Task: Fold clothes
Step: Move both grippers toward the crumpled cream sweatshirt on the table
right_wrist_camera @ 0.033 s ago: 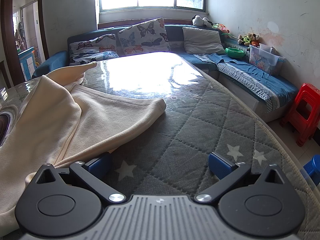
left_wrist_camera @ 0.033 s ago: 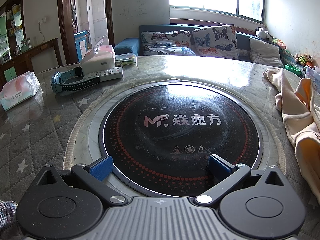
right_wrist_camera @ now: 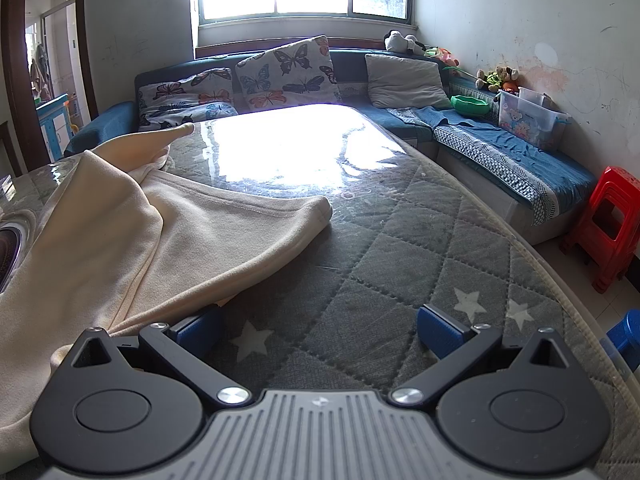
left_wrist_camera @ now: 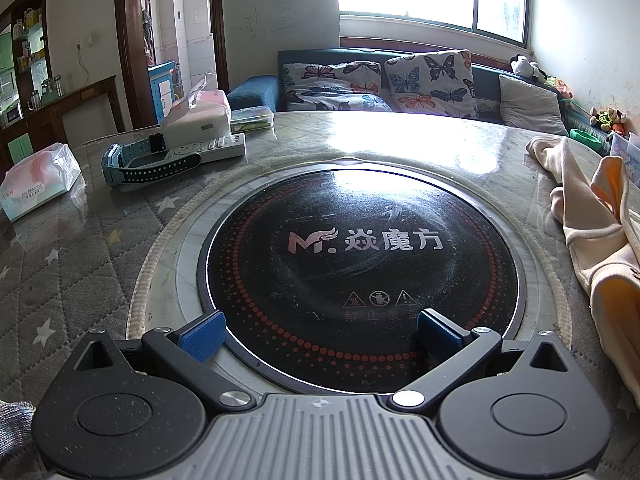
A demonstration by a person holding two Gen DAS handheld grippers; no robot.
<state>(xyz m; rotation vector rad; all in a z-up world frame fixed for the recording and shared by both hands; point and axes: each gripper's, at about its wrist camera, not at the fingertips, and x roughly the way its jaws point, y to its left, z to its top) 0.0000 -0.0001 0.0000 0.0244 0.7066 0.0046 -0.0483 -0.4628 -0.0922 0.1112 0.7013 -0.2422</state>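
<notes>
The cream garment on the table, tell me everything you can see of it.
The cream garment is soft, fleecy-looking fabric, lying unfolded and rumpled on the quilted table cover. A stitched hem runs along its far edge, and one pointed part reaches toward the sofa. The left wrist view shows an orange-tinted inner side. Its near edge lies against the right gripper's left finger; both grippers are open, neither holding it.

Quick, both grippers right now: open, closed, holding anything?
Left gripper: open, empty, over the black round cooktop.
Right gripper: open, empty, its left finger beside the cream garment.
</notes>
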